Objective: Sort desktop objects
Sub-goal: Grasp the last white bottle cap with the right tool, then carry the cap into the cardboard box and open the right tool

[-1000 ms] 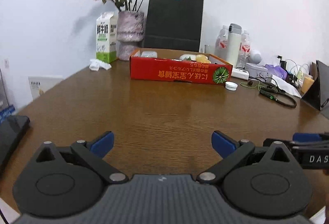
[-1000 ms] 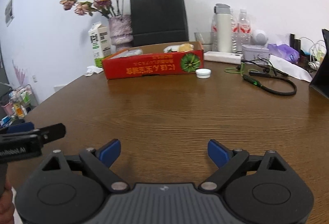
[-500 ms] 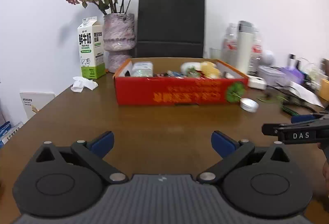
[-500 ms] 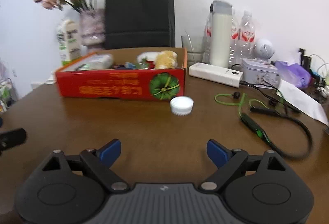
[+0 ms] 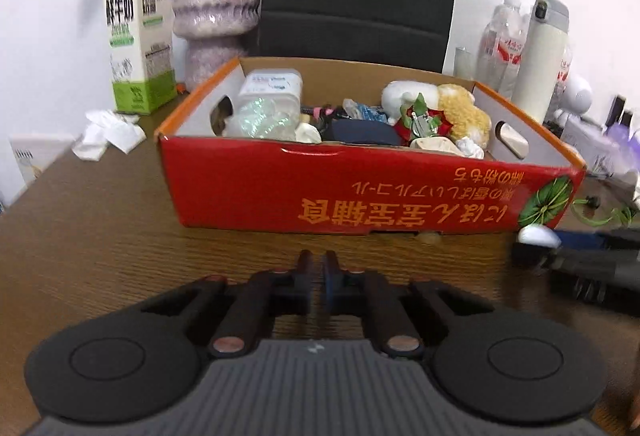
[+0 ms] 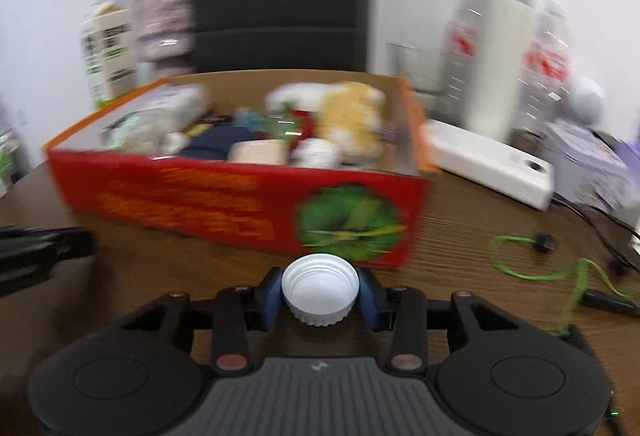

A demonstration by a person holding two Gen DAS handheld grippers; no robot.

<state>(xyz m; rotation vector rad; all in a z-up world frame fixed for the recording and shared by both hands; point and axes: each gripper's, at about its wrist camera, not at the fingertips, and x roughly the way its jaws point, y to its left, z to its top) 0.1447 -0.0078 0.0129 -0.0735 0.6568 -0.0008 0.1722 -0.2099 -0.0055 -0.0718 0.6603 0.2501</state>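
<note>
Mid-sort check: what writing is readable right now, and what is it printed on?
"鲜牛奶": milk carton, large dark characters; its small print is too fine to read.
Orange upside-down Japanese and Chinese lettering on red box: too distorted to quote reliably.
Red bottle labels: unreadable.
White cap in right gripper: no text.

One red box (image 5: pixel 304 191), one white cap (image 6: pixel 320 290), one milk carton (image 5: pixel 138 31), one vase (image 5: pixel 214 1), two grippers.
</note>
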